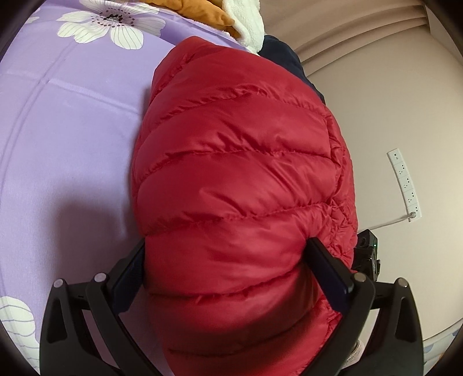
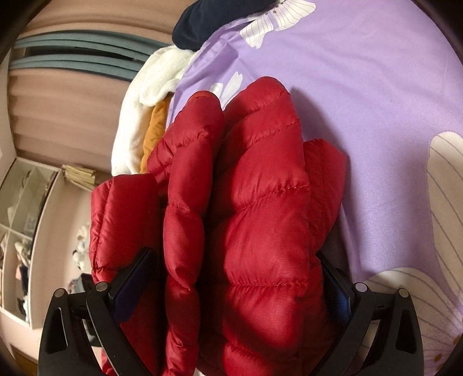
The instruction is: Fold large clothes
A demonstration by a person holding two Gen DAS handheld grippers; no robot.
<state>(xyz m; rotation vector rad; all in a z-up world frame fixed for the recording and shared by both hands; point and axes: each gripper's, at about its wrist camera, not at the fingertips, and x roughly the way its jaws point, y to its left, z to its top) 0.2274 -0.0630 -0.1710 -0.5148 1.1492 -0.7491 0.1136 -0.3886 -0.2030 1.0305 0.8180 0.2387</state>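
Note:
A red quilted puffer jacket (image 1: 237, 173) lies folded into a thick bundle on a purple flowered bedspread (image 1: 72, 130). My left gripper (image 1: 228, 254) straddles the near end of the bundle, one black finger on each side, pressed into the padding. In the right wrist view the jacket (image 2: 260, 202) shows several stacked puffy layers. My right gripper (image 2: 240, 269) clamps those layers between its two fingers; a loose red flap hangs outside the left finger. The jacket hides the fingertips of both grippers.
A white fleece garment (image 2: 136, 130), an orange piece (image 2: 154, 130) and a dark navy garment (image 2: 208, 20) lie at the bed's edge beyond the jacket. A white power strip (image 1: 405, 185) lies on the floor. Shelving (image 2: 23, 217) stands off the bed's left side.

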